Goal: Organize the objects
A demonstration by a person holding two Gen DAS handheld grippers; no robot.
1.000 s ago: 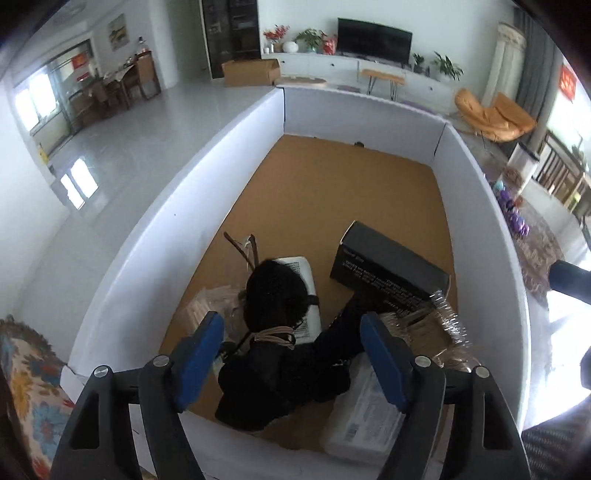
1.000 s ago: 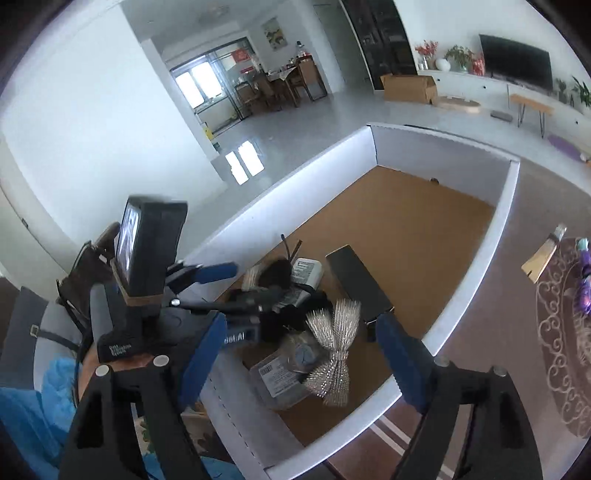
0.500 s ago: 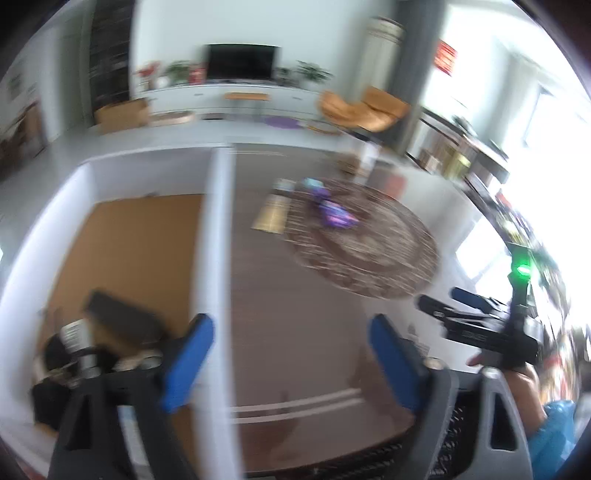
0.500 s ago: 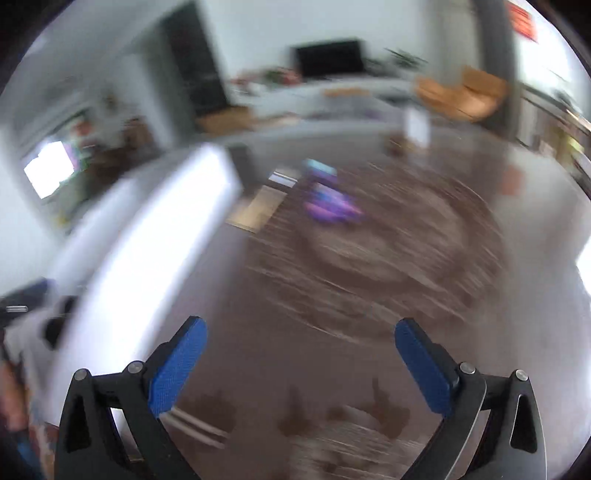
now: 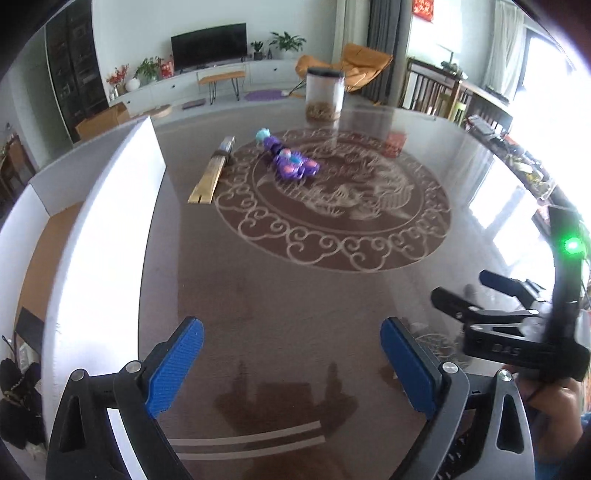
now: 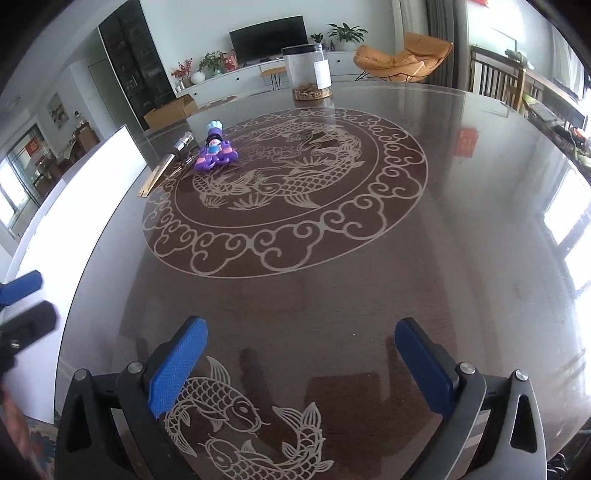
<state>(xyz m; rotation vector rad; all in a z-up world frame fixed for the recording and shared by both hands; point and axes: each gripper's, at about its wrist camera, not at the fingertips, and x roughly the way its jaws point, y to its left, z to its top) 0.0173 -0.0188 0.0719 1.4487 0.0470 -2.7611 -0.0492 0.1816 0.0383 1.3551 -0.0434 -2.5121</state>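
Fingers (image 6: pixel 177 373) bare above table (image 6: pixel 461 258); purple toy (image 6: pixel 216 155) far off.

Dark television (image 6: pixel 268 34) on white wall, orange lounge chair (image 6: pixel 402 57), bright windows (image 5: pixel 506 206) right.

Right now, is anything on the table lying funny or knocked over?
Maybe the purple toy: it seems tipped on its side beside a flat wooden stick. The clear jar stands upright, and nothing looks spilled.

On table: 1 purple toy (image 6: pixel 216 157), 1 clear canister (image 6: pixel 308 72), 1 wooden stick bundle (image 5: pixel 212 173), 1 white-walled box (image 5: pixel 99 236).
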